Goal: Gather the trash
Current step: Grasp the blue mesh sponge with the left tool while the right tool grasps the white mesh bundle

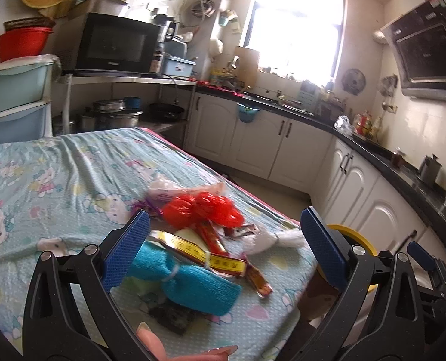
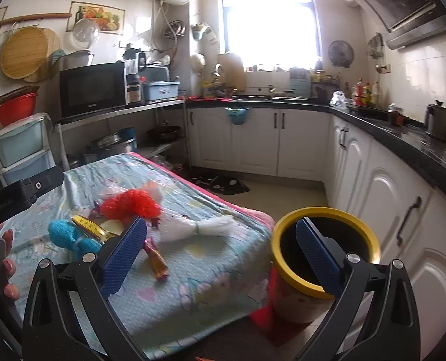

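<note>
While spread wide, both hand-held grippers, left [image 1: 224, 251] and right [image 2: 221, 254], hold nothing

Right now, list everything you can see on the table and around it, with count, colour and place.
Mesh bag: one, red, mid-table.
Blue bundle: one, turquoise, near edge.
Yellow tape: one, across the bundle.
White plastic bag: one, knotted, right side of table.
Snack wrapper: one, red-gold, near edge.
Tablecloth: one, pale blue, cartoon print.
Bin: one, yellow rim, on the floor right of the table.
Microwave: one, black, back shelf.
Left gripper: open.
Right gripper: open.
</note>
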A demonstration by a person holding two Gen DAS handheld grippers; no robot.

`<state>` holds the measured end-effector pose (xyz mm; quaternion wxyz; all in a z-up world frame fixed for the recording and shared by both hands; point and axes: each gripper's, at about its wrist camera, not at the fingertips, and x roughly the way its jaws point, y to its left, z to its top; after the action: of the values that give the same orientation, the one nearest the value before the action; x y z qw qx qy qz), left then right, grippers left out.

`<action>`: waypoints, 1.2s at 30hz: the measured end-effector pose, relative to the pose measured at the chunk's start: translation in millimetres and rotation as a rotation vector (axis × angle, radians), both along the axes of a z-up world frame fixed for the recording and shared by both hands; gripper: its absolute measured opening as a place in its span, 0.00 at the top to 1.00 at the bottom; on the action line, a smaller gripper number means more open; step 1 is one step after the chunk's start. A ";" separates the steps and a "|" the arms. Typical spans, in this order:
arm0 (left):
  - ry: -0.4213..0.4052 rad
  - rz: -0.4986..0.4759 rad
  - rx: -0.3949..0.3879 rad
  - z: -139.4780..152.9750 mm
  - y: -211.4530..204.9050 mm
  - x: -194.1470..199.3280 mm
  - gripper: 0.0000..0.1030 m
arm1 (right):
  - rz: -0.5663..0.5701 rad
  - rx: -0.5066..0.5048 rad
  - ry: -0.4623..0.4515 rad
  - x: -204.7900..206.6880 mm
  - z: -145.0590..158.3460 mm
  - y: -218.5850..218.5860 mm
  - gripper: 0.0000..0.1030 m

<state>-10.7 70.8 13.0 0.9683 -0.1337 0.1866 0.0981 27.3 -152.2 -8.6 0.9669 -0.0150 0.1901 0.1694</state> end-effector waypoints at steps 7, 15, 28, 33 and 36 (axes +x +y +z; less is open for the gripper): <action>0.008 0.080 -0.026 2.8 29.6 -5.6 0.10 | 0.076 -0.008 0.019 24.3 7.4 27.7 0.06; 0.038 0.148 -0.057 -4.7 61.8 -9.8 0.10 | 0.147 -0.013 0.049 52.7 8.0 60.0 0.06; 0.219 0.186 -0.289 -70.1 122.4 5.8 0.10 | 0.215 -0.166 0.200 119.2 -39.8 103.7 0.06; 0.226 0.153 -0.369 -86.3 131.6 11.1 0.10 | 0.222 -0.197 0.263 145.1 -65.2 117.0 0.07; 0.221 0.140 -0.383 -90.7 134.3 13.6 0.10 | 0.232 -0.199 0.303 159.0 -74.1 123.5 0.20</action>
<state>3.0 205.1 -77.7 0.8898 -0.3161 0.2971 0.1417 186.2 -28.7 -82.8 0.8950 -0.1064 0.3462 0.2604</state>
